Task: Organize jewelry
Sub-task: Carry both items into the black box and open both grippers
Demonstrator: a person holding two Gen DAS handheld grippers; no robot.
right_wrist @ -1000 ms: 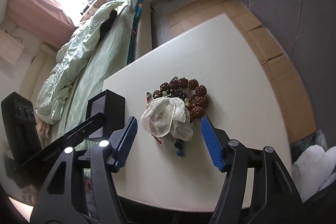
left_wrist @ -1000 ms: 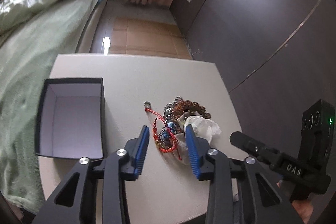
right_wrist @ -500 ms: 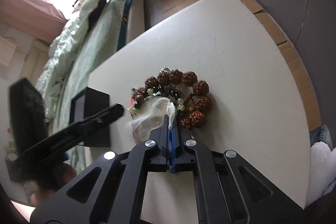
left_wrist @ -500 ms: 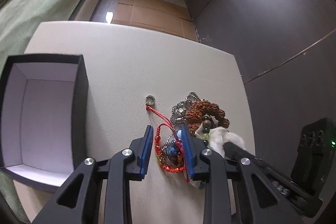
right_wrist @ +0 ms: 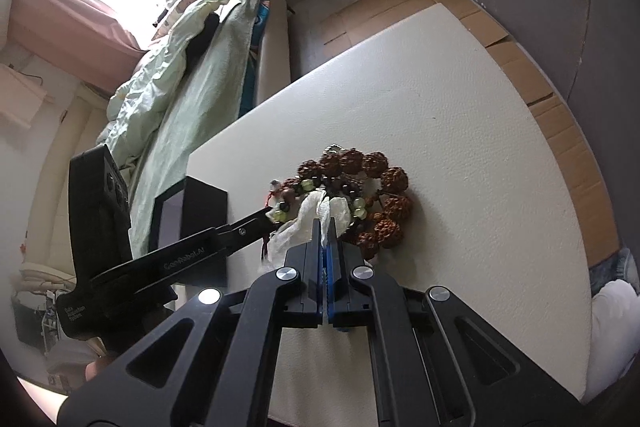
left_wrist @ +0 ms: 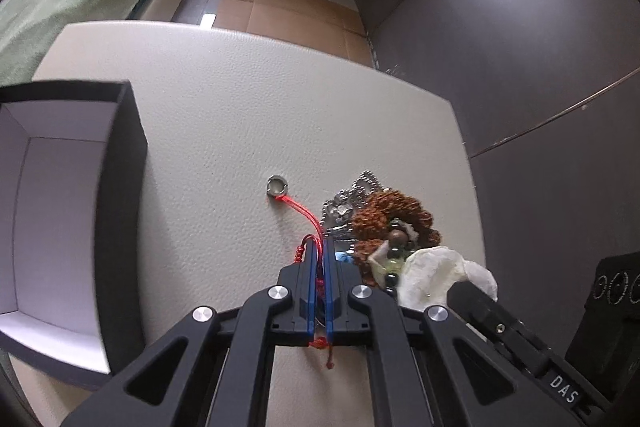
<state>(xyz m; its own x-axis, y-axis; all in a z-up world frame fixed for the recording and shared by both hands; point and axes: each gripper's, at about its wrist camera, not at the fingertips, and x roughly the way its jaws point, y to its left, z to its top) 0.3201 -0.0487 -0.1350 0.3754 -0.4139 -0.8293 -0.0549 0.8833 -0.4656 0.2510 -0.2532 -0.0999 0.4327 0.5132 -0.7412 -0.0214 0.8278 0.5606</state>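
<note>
Left hand-held gripper (left_wrist: 319, 247) is clamping the red cord bracelet (left_wrist: 310, 223) while right hand-held gripper (right_wrist: 325, 227) is pinching the white pouch (right_wrist: 310, 217) on the counter (right_wrist: 460, 163).

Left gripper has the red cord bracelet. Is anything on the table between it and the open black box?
Nothing visible: bare table lies between the left gripper, shut on the red cord bracelet, and the open black box.
</note>
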